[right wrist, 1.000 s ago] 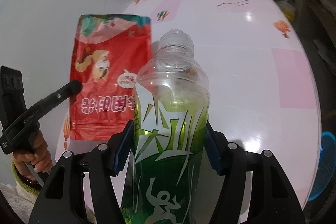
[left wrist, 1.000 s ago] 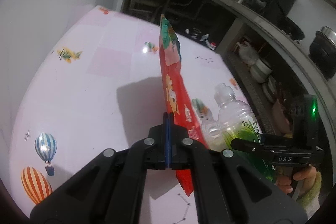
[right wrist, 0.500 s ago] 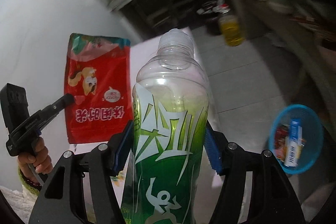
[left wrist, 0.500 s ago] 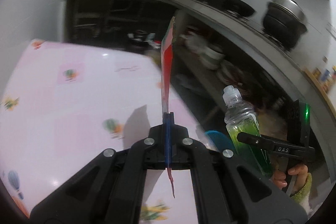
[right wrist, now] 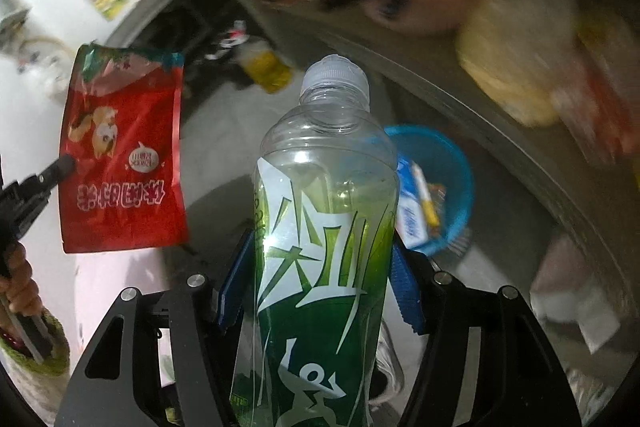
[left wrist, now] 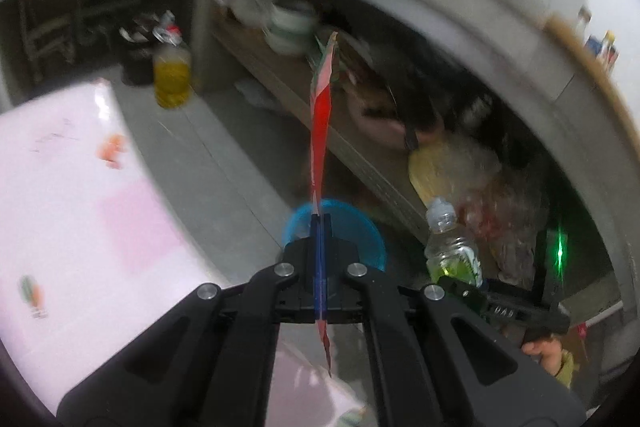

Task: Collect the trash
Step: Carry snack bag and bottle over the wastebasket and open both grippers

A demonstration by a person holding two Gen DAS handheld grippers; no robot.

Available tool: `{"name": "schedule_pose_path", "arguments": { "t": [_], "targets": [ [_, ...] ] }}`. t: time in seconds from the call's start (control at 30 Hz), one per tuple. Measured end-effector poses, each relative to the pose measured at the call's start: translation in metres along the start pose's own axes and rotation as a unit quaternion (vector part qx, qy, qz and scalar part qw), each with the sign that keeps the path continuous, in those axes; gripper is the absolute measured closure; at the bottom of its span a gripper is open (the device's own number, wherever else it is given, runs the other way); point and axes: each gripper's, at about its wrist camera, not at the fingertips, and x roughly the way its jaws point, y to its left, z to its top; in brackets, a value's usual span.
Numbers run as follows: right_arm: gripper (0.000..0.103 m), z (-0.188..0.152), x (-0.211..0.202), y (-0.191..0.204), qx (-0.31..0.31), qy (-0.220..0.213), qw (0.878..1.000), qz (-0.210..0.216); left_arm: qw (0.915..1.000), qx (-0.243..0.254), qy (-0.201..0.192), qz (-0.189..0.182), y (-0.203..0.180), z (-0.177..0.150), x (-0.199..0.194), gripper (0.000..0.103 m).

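On the floor beyond the pink surface (left wrist: 80, 211), a blue basin (right wrist: 452, 187) waits with packaging already inside. Seen from the right tongs (right wrist: 324, 267), clamped on the green bottle (right wrist: 324, 247), it lies at about two o'clock, close past the bottle's shoulder; the bottle's long axis runs straight ahead. The left tongs (left wrist: 320, 267) are pressed together on a red snack bag (left wrist: 320, 131), edge-on, with the basin directly ahead at twelve o'clock, so the left hand looks nearer. Basin contents are partly hidden; shelf clutter is blurred, possibly dishes.
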Motion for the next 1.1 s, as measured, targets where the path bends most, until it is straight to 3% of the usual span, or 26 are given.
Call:
{"name": "schedule_pose_path", "arguments": {
  "t": [0.2,0.47,0.7,0.8,0.87,0.9,1.1],
  "targets": [
    [0.042,-0.023,0.012,-0.057,0.064,0.015,0.998,-0.01,0.9914,-0.054,0.113,-0.037,-0.031,0.013,0.115,0.103],
    [0.042,-0.028,0.032,-0.102,0.112,0.03,0.993,-0.017,0.973,-0.071,0.219,0.011,-0.055,-0.008,0.265,0.103],
    [0.042,-0.032,0.049,-0.117,0.131,0.051,0.99,-0.022,0.9538,-0.121,0.274,0.025,-0.053,-0.028,0.359,0.103],
    [0.042,-0.033,0.053,-0.121,0.136,0.054,0.989,-0.024,0.9515,-0.132,0.277,0.021,-0.052,-0.034,0.375,0.103],
    [0.042,-0.032,0.054,-0.122,0.135,0.055,0.989,-0.024,0.9507,-0.148,0.273,-0.005,-0.053,-0.036,0.376,0.083],
    [0.042,-0.032,0.056,-0.121,0.134,0.056,0.989,-0.026,0.9503,-0.153,0.271,-0.012,-0.052,-0.036,0.376,0.079],
    [0.042,-0.027,0.068,-0.112,0.125,0.065,0.99,-0.026,0.9572,-0.155,0.238,-0.057,-0.053,-0.01,0.336,0.077]
  ]
}}
